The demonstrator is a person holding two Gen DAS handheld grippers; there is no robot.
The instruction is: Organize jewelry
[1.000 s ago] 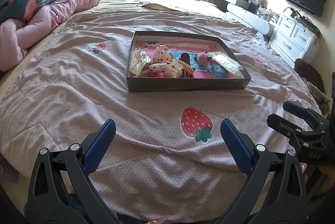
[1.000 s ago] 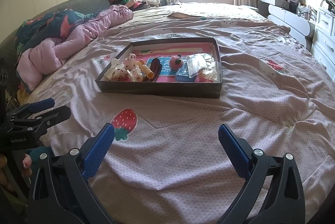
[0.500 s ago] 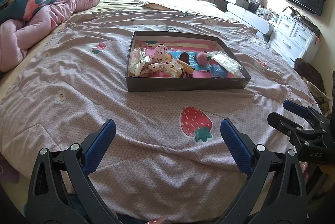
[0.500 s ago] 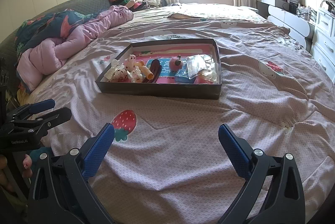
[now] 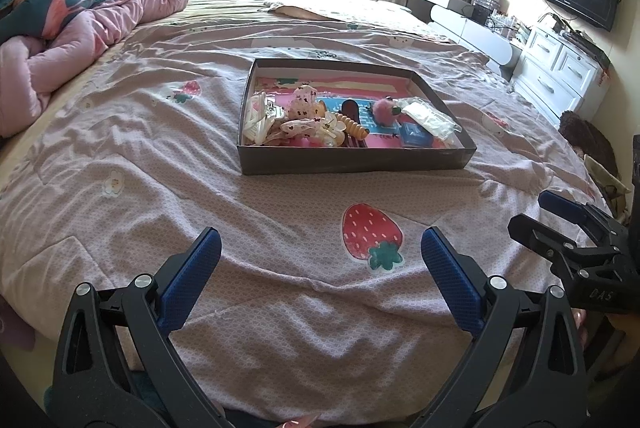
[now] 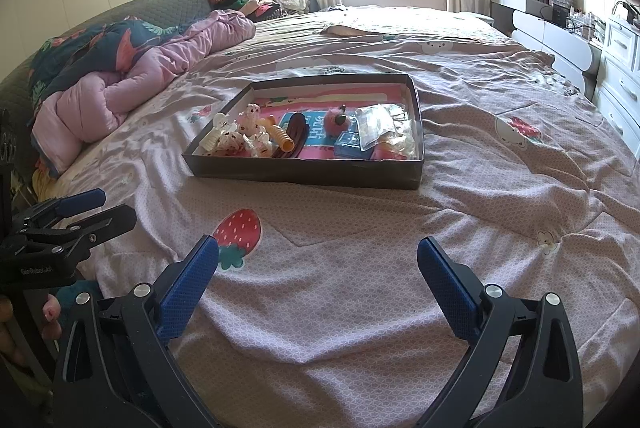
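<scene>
**Both claws wide and empty, short of the tray on the bed**

The shallow dark-grey cardboard tray (image 5: 352, 164) sits near the middle of the pink quilted bedspread (image 5: 160, 196), well back from the bed's near edge. Inside it lie the hair pieces and trinkets: cream plastic claw clips (image 5: 260, 114) bunched toward the tray's left end, a ribbed amber banana clip (image 5: 354, 126) and a dark oval barrette (image 5: 352, 108) in the centre, a fuzzy pink pompom (image 5: 384, 110), a small blue box (image 5: 416, 137) and a crinkled clear plastic bag (image 5: 432, 118) toward its right end.

The left claw (image 5: 320, 264) hovers over the near edge with its blue ribbed pads wide apart, holding nothing; the right claw (image 6: 318, 268) does likewise beside it.

Everything lies within the tray, yet in a loose heap. That fits either a jumble awaiting sorting or pieces gathered in. Any grasp here would call for care: the clips are hard, slick and interlocked, the bag limp, the pompom soft.
</scene>
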